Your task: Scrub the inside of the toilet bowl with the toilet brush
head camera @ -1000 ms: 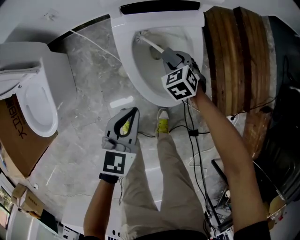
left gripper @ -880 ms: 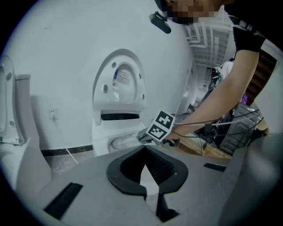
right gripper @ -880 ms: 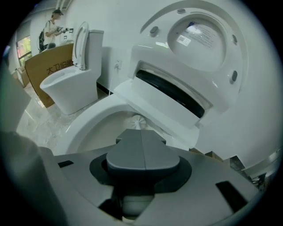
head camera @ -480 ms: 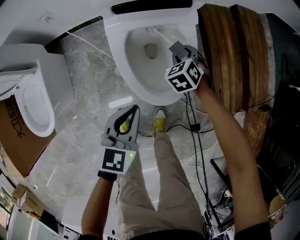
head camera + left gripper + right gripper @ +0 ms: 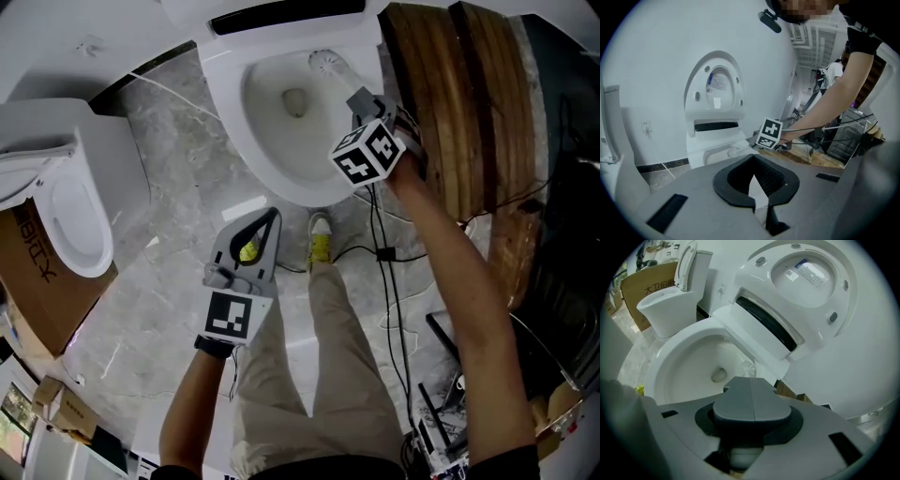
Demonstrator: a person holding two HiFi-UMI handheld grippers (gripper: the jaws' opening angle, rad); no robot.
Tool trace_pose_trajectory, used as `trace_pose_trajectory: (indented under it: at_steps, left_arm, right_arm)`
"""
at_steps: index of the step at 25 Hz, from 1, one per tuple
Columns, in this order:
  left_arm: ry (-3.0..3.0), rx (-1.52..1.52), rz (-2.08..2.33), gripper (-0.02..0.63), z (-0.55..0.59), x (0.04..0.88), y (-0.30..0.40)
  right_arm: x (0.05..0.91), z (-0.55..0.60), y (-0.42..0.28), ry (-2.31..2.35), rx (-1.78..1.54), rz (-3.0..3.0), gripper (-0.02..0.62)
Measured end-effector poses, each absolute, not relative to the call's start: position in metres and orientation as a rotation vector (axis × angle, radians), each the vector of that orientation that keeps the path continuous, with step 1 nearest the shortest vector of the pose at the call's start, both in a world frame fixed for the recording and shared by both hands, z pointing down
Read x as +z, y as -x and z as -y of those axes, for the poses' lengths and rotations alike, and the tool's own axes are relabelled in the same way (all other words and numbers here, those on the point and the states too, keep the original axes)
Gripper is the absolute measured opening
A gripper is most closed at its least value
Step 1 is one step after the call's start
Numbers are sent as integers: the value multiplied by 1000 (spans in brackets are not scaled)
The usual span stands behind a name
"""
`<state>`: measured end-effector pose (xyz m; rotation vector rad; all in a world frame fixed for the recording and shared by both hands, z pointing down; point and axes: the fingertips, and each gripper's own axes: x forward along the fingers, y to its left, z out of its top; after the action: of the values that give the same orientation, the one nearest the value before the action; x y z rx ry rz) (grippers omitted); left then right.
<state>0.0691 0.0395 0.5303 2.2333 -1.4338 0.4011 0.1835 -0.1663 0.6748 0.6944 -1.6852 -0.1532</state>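
Where head view hides them, right gripper [image 5: 751, 399] fingers clenched on toilet brush [image 5: 746, 368]; left gripper [image 5: 757, 193] apparently closed.

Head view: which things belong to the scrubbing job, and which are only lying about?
Job: toilet bowl, toilet brush, right gripper shut on its handle.

Lying about: second toilet, cardboard box, wooden boards, cables on the floor. The left gripper is idle.
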Motion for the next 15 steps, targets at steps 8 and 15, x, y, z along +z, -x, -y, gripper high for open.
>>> trace_pose_trajectory:
  at_steps: [8, 15]
  left_arm:
    - [-2244, 402, 1422, 17, -40, 514, -69]
    - [-2265, 418, 1414, 17, -48, 509, -78]
  right_arm:
    - [663, 151, -202, -681, -125, 1625, 163]
    - [656, 114, -237, -626, -179, 1583, 163]
